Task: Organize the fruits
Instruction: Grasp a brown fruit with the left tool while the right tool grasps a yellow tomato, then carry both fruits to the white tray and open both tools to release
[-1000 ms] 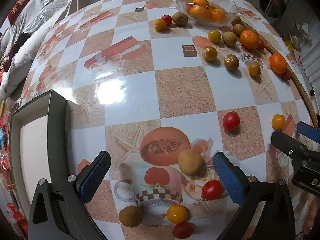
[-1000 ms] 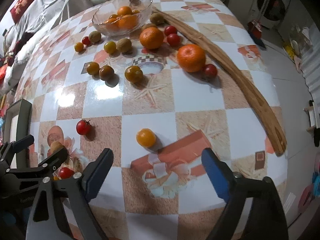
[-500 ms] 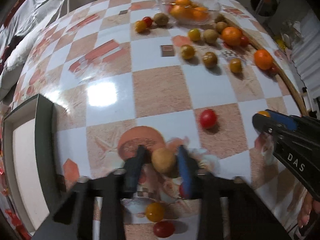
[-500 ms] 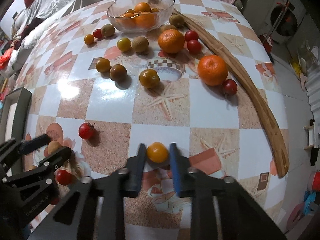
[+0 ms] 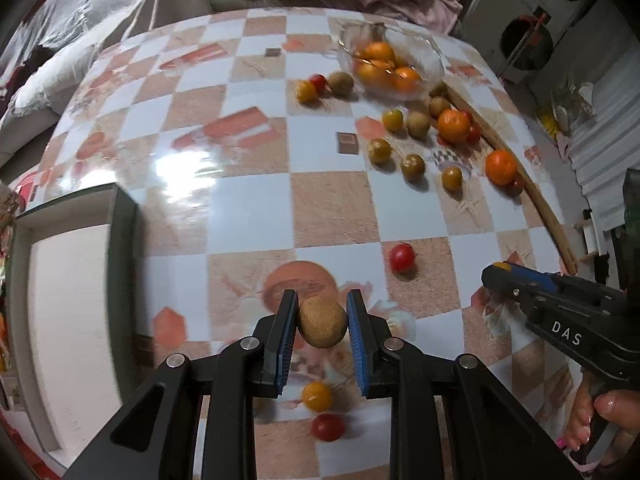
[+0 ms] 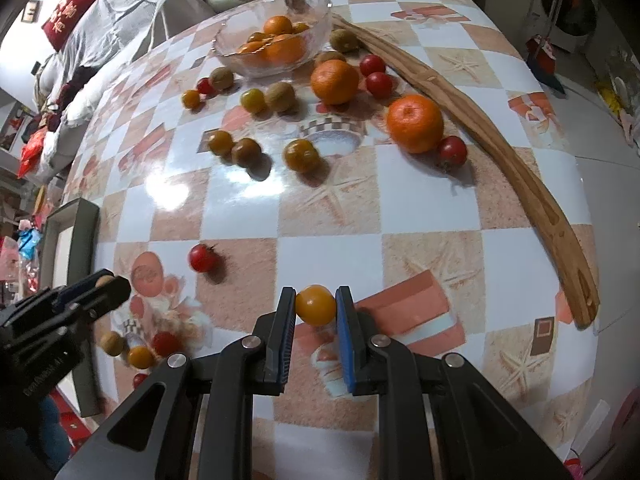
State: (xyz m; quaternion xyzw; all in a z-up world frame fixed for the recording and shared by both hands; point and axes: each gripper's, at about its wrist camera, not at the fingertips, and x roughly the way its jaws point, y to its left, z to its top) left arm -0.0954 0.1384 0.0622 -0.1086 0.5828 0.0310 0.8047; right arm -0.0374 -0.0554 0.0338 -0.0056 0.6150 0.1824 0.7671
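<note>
Checkered table (image 6: 332, 208): glass bowl (image 6: 276, 46), scattered fruits, wooden stick (image 6: 500, 152), tray (image 5: 68, 304).

The middle of the worktop (image 6: 328, 208) is bare; fruit crowds the far side near the bowl (image 6: 276, 46).

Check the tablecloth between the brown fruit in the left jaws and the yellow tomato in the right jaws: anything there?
One red cherry tomato sits between the round brown fruit and the yellow cherry tomato; both wrist views show it.
</note>
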